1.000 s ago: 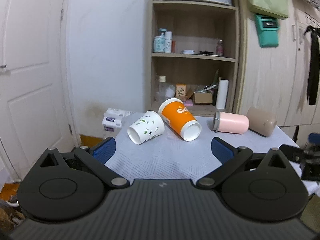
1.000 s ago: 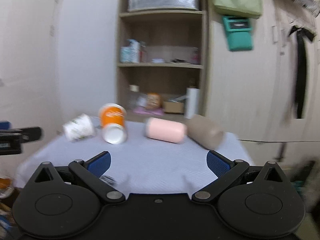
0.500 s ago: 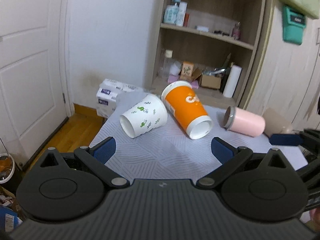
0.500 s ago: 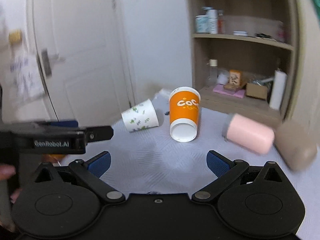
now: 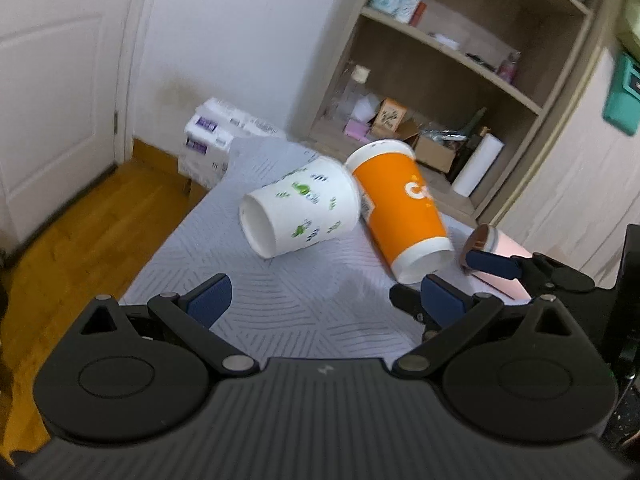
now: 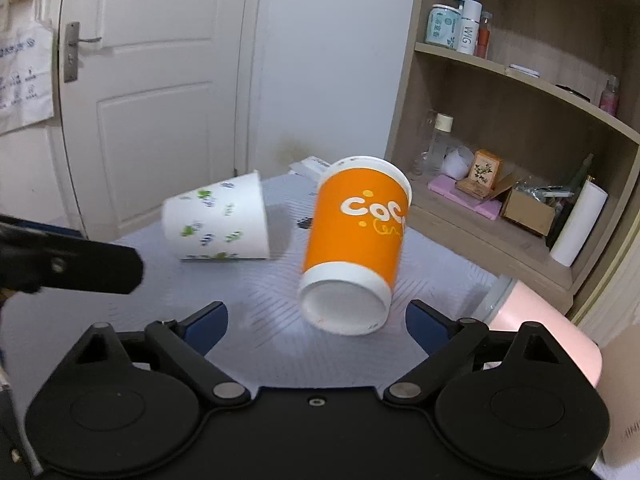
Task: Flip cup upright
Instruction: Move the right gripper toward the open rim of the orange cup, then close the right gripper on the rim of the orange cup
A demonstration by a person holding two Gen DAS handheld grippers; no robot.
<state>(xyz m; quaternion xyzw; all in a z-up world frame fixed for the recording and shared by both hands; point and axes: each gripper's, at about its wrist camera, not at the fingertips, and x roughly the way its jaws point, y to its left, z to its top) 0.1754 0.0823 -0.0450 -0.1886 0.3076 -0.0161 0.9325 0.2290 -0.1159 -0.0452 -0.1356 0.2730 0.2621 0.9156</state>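
An orange paper cup lies on its side on the grey tablecloth, its open mouth toward me; it also shows in the left wrist view. A white cup with green leaf print lies on its side just left of it, also in the right wrist view. A pink cup lies on its side at the right. My right gripper is open, its fingers on either side of the orange cup's mouth, short of it. My left gripper is open, in front of the white cup.
A wooden shelf unit with bottles, boxes and a paper roll stands behind the table. A white door is at the left. A tissue pack sits past the table's far left corner. The table's left edge drops to wood floor.
Both grippers have moved closer to the cups and tilted down. The right gripper now lines up on the orange cup's mouth. The cups have not moved.
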